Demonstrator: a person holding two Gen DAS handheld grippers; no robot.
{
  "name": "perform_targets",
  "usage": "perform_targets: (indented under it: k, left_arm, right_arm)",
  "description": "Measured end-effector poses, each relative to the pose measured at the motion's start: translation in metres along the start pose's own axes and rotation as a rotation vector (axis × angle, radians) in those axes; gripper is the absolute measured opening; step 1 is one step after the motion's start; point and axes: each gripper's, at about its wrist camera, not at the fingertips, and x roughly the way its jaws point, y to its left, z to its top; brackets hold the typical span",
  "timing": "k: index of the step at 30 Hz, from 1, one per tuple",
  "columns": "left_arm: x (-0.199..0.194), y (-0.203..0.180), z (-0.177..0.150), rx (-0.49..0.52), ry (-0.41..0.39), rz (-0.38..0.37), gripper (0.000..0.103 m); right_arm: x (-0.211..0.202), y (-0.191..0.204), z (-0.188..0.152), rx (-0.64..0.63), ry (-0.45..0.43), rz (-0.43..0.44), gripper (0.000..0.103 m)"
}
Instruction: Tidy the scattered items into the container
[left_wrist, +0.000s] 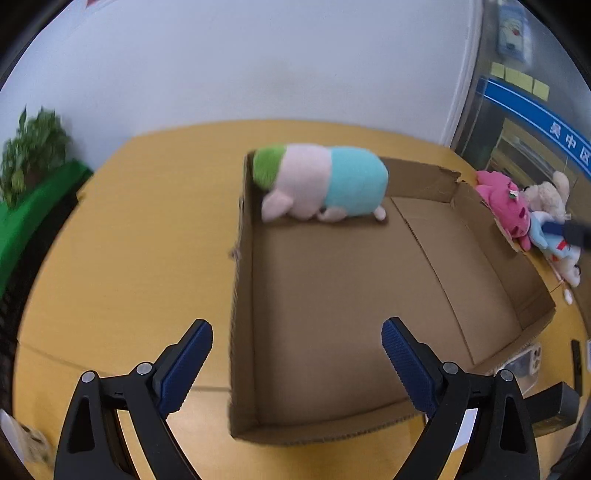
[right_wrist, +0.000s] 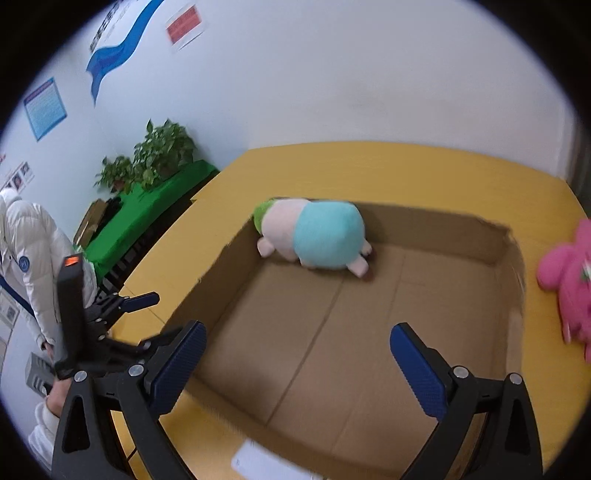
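**boxfan:** One plush toy was already in the cardboard box in the left wrist view. It lay on its side in the far left corner, touching the far wall, green at one end, pale pink in the middle, light blue at the other. The left gripper was spread wide with nothing between its blue pads, sitting over the box's near left edge. Outside the far right wall was a little pile on the yellow table: a pink plush, a cream one just behind it, and a blue and white one partly under something dark and blurred that I couldn't identify.

**tidybot22:** What about the other camera?

**boxfan:** Same plush toy in the right wrist view, in the same far corner of the box, blue end facing the lens. The right gripper was also wide open and held nothing, its pads over the near part of the box floor. The pink plush sat on the table just past the right wall, pretty blurred. At the left you could see the left gripper from the side, outside the box, and I couldn't judge its jaws from that angle.

**tidybot22:** Anything in the background?

**boxfan:** Somebody in a white puffer jacket at the far left, plus potted plants on a green cloth by the wall.
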Motion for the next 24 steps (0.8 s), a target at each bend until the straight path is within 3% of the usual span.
perform_targets:
  k: [3, 8, 14, 19, 24]
  left_arm:
    - [0.006, -0.002, -0.013, -0.013, 0.029, -0.001, 0.094]
    - [0.022, 0.005, -0.029, -0.060, 0.110, 0.003, 0.093]
    - [0.025, 0.024, -0.044, -0.179, 0.122, -0.094, 0.093]
    - [0.020, 0.029, -0.041, -0.186, 0.117, -0.085, 0.093]
    - [-0.024, 0.020, -0.040, -0.118, 0.030, -0.083, 0.092]
  right_arm:
    - [0.011, -0.001, -0.037, 0.057, 0.060, -0.071, 0.100]
    - [0.037, 0.023, -0.067, 0.025, 0.125, -0.105, 0.100]
    - [0.062, 0.034, -0.088, 0.002, 0.155, -0.241, 0.100]
    - [0.048, 0.037, -0.088, 0.036, 0.143, -0.165, 0.100]
    - [-0.018, 0.049, -0.092, -0.055, -0.012, -0.105, 0.100]
